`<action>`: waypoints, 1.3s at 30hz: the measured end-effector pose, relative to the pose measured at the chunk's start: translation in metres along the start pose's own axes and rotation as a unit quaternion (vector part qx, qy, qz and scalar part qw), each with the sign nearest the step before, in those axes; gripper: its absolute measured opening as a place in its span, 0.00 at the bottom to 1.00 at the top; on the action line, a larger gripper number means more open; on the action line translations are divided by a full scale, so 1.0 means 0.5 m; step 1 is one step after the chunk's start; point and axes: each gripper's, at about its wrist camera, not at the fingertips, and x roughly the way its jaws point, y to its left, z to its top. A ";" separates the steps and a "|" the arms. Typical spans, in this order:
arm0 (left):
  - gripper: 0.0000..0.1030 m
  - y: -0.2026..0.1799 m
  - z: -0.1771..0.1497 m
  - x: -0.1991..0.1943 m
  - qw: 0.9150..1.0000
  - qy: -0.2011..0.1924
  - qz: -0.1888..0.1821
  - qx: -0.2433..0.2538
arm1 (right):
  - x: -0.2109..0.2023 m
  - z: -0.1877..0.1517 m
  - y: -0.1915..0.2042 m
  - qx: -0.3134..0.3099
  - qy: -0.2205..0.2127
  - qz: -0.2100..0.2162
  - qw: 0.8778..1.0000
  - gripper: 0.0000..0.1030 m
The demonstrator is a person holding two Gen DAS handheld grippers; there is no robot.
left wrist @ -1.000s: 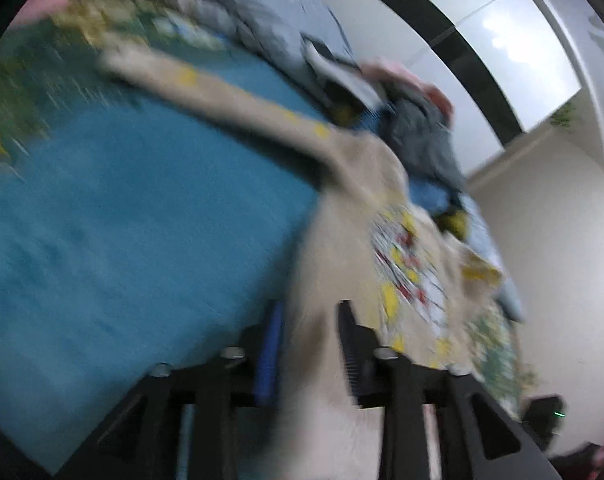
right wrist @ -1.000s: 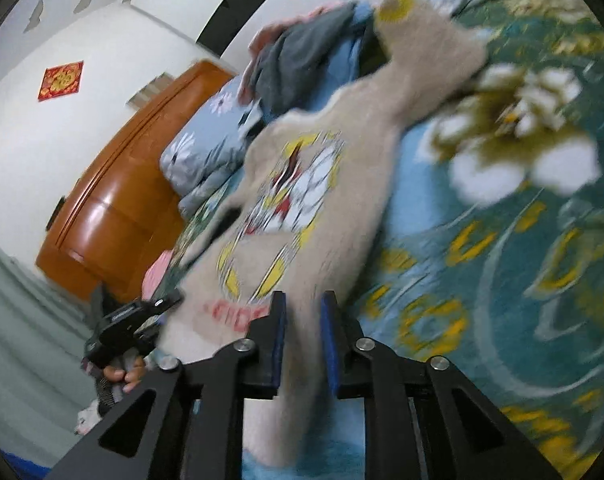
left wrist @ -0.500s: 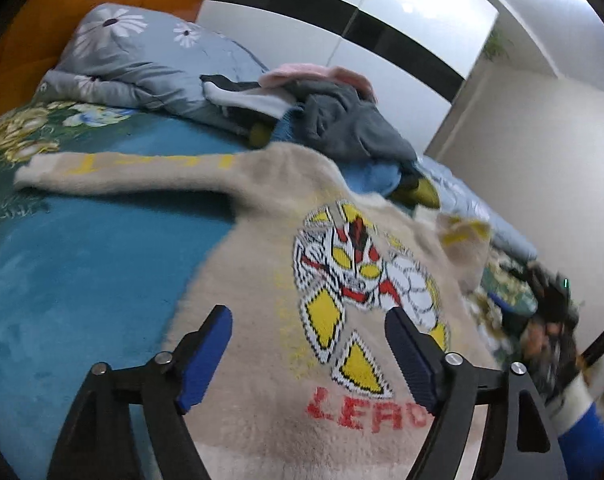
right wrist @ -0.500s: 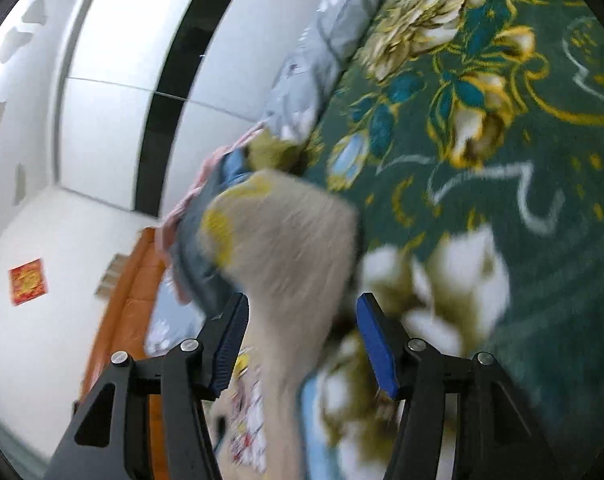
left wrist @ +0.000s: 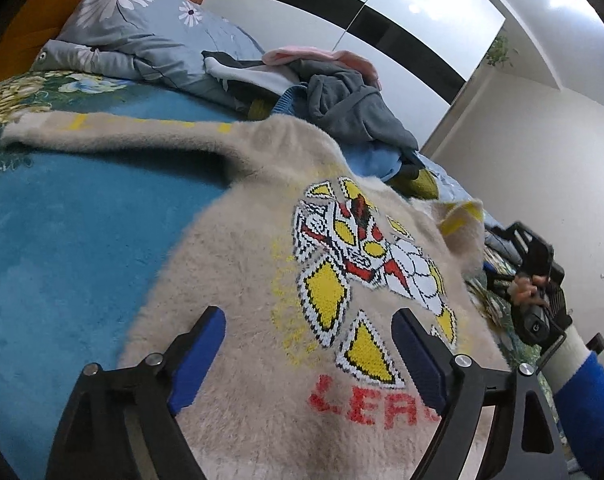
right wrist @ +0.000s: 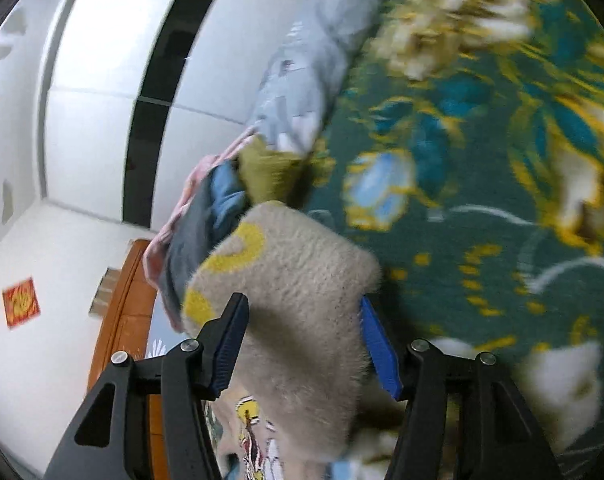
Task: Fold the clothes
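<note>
A fuzzy beige sweater [left wrist: 245,264] with a red, yellow and white robot print lies front up on the blue-green bed blanket [left wrist: 61,232]. Its left sleeve [left wrist: 113,132] stretches out flat to the left. My left gripper [left wrist: 308,322] is open, its jaws wide apart over the sweater's lower front, holding nothing. My right gripper [right wrist: 302,316] is open with the sweater's right sleeve [right wrist: 297,280] lying between its blue pads [right wrist: 376,346], not clamped. The right gripper also shows in the left wrist view [left wrist: 536,292], beside the raised sleeve cuff [left wrist: 460,216].
A pile of other clothes [left wrist: 342,100], grey, pink and blue, lies at the head of the bed beside a grey flowered pillow [left wrist: 141,32]. An orange wooden headboard [right wrist: 121,320] stands behind. A white wardrobe with a black stripe [left wrist: 382,28] fills the far wall.
Both grippers have opened and let go of the sweater's hem. The left drew back over the sweater's lower front. The right swung over to the right sleeve.
</note>
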 end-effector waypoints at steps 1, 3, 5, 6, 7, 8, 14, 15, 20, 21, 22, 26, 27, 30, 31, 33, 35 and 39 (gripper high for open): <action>0.85 0.001 0.002 -0.002 1.000 0.001 -0.002 -0.002 | 0.003 -0.003 0.017 -0.015 0.003 0.009 1.000 0.58; 0.85 0.005 0.012 -0.009 1.000 0.001 -0.009 -0.008 | 0.013 -0.018 0.052 -0.042 0.015 0.039 0.998 0.58; 0.85 0.013 0.028 -0.023 1.000 -0.008 -0.016 -0.018 | 0.023 -0.034 0.082 -0.062 0.029 0.073 0.995 0.58; 0.85 0.019 0.037 -0.030 0.999 -0.016 -0.017 -0.025 | 0.034 -0.042 0.098 -0.071 0.044 0.092 0.992 0.58; 0.85 0.029 0.045 -0.037 0.999 -0.025 -0.016 -0.034 | 0.047 -0.052 0.114 -0.082 0.062 0.107 0.989 0.58; 0.87 0.042 0.053 -0.042 0.998 -0.031 -0.014 -0.045 | 0.062 -0.067 0.134 -0.101 0.086 0.110 0.985 0.58; 0.88 0.103 0.084 -0.060 0.994 -0.053 0.013 -0.091 | 0.126 -0.158 0.197 -0.212 0.170 0.052 0.961 0.58; 0.88 0.110 0.088 -0.063 0.994 -0.055 0.022 -0.090 | 0.135 -0.165 0.202 -0.223 0.175 0.041 0.958 0.58; 0.88 0.151 0.114 -0.064 0.992 -0.057 0.073 -0.091 | 0.158 -0.135 0.213 -0.214 0.163 0.010 0.963 0.58; 0.88 0.162 0.116 -0.062 0.991 -0.056 0.074 -0.099 | 0.162 -0.129 0.215 -0.212 0.161 0.004 0.964 0.58; 0.88 0.172 0.114 -0.062 0.990 -0.056 0.074 -0.107 | 0.166 -0.123 0.217 -0.210 0.158 -0.002 0.965 0.58; 0.88 0.195 0.100 -0.059 0.987 -0.056 0.067 -0.132 | 0.184 -0.098 0.226 -0.203 0.148 -0.027 0.968 0.58; 0.88 0.198 0.096 -0.057 0.987 -0.055 0.063 -0.137 | 0.190 -0.093 0.226 -0.197 0.147 -0.032 0.969 0.58; 0.88 0.203 0.083 -0.056 0.987 -0.049 0.057 -0.144 | 0.219 -0.084 0.212 -0.153 0.154 -0.033 0.976 0.58; 0.88 0.202 0.081 -0.057 0.987 -0.048 0.058 -0.144 | 0.228 -0.081 0.208 -0.138 0.156 -0.034 0.977 0.57; 0.88 0.200 0.079 -0.058 0.987 -0.048 0.057 -0.144 | 0.245 -0.072 0.199 -0.108 0.155 -0.038 0.981 0.54; 0.88 0.198 0.079 -0.059 0.987 -0.047 0.054 -0.146 | 0.263 -0.060 0.189 -0.074 0.156 -0.040 0.984 0.35; 0.88 0.192 0.078 -0.062 0.987 -0.043 0.054 -0.143 | 0.268 -0.056 0.195 -0.070 0.152 -0.069 0.983 0.12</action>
